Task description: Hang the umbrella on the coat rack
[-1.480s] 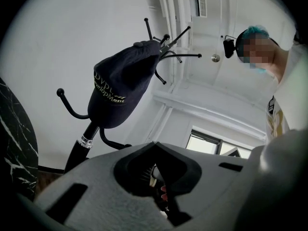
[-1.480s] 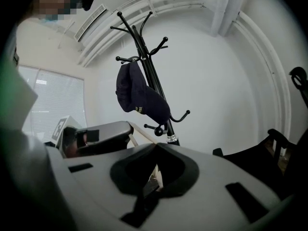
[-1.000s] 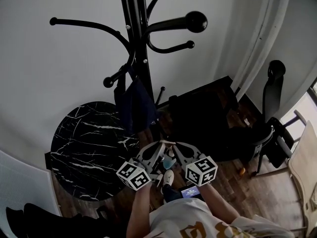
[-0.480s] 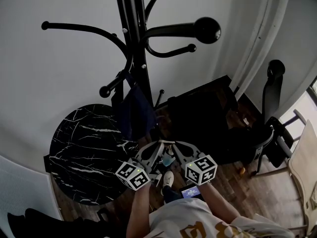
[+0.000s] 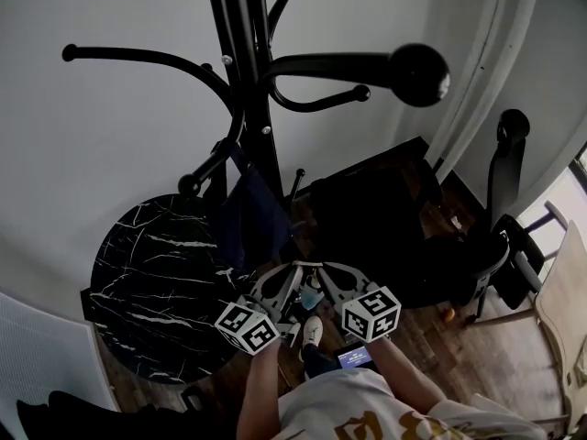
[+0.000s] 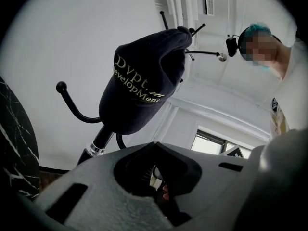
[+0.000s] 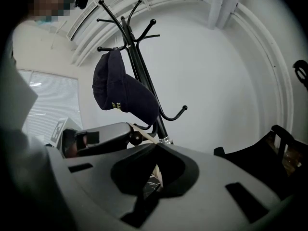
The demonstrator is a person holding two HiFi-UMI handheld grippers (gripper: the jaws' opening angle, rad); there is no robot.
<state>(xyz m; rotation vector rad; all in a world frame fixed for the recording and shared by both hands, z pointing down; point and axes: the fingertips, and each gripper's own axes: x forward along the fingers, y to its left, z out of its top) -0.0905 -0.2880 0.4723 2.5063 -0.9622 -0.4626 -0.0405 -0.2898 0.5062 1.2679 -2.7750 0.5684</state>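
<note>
The black coat rack [image 5: 252, 81] stands against the white wall, its curved hooks spreading out. A navy cap [image 5: 252, 214] with pale lettering hangs on a low hook; it also shows as the cap [image 6: 144, 83] and the cap [image 7: 122, 93] in the two gripper views. No umbrella shows in any view. My left gripper [image 5: 292, 269] and right gripper [image 5: 326, 269] are held close together near my body, below the cap. Both are shut with nothing between the jaws. The left gripper [image 7: 98, 137] also appears in the right gripper view.
A round black marble table [image 5: 147, 282] stands left of the rack. Dark furniture [image 5: 385, 218] and a black office chair [image 5: 503, 191] fill the floor at right, by a white curtain [image 5: 491, 53]. My shoes [image 5: 312, 328] stand on the wooden floor.
The view has drawn nearer to the rack: its ball-tipped top hook looms larger and further right. Both grippers stay in place, shut.
</note>
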